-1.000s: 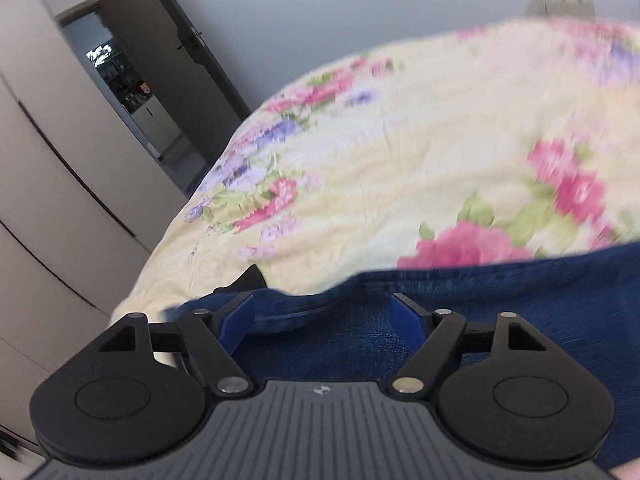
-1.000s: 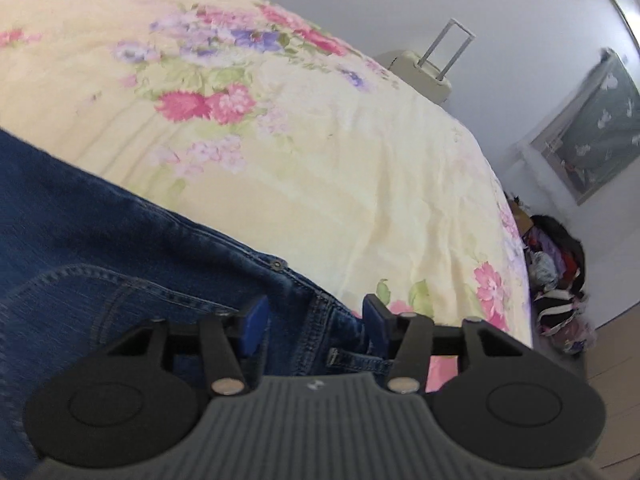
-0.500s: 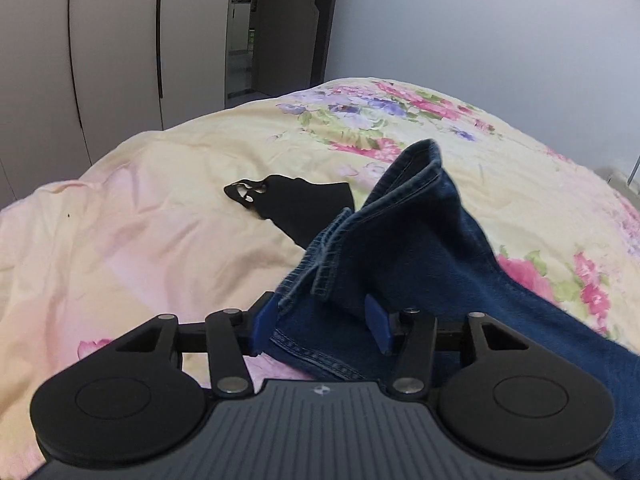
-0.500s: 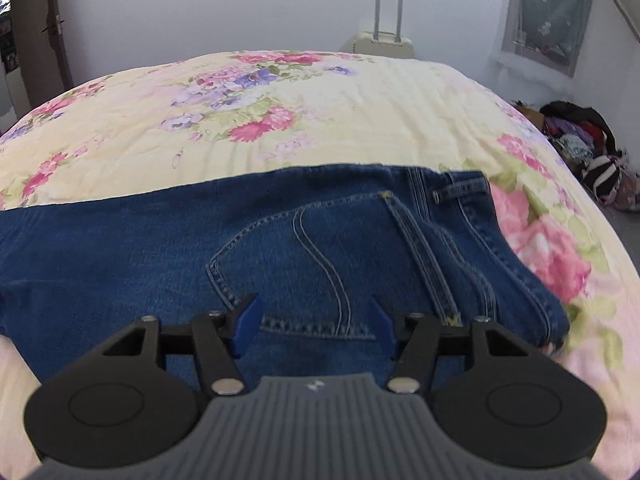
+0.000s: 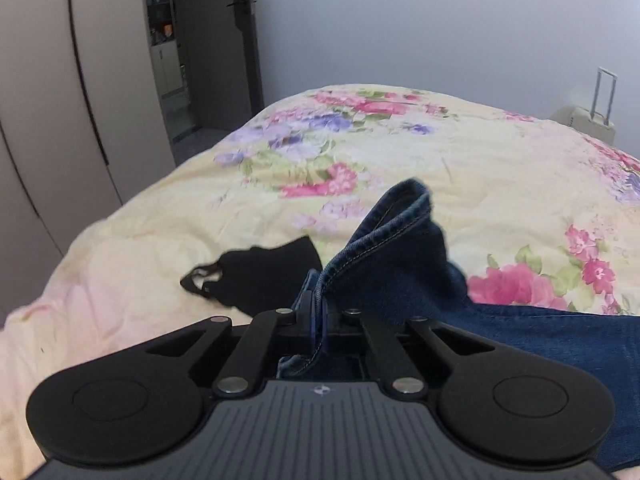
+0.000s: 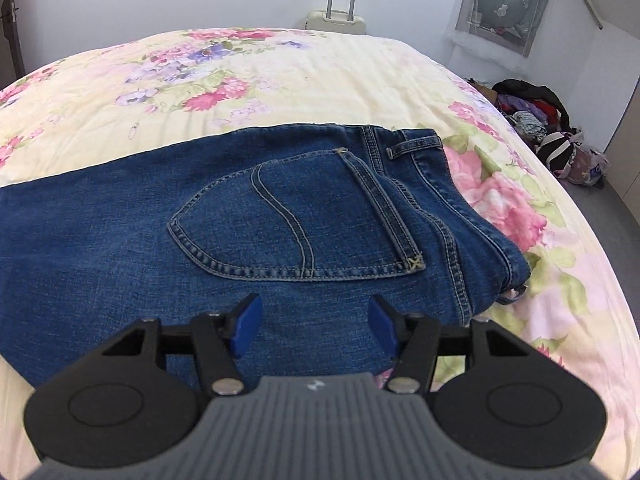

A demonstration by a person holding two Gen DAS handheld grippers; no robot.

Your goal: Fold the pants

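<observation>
Blue denim pants (image 6: 200, 216) lie on a floral bedspread (image 6: 280, 68), back pocket up, waistband at the right. My right gripper (image 6: 314, 326) is open and empty, just above the seat of the pants near the pocket. In the left wrist view my left gripper (image 5: 318, 328) is shut on the hem end of a pant leg (image 5: 400, 248), which stands up in a fold above the bedspread (image 5: 480, 168). The rest of the leg runs off to the right.
A black cloth item (image 5: 256, 276) lies on the bed just left of the held leg. Wardrobe doors (image 5: 60, 120) and an open doorway stand at the left. A suitcase (image 6: 336, 20) stands behind the bed, and a pile of clothes (image 6: 536, 120) lies on the floor at the right.
My left gripper has closed on the pant leg end, which was between open jaws half a second ago. My right gripper has stayed open and drawn back from the waistband over the pocket.
</observation>
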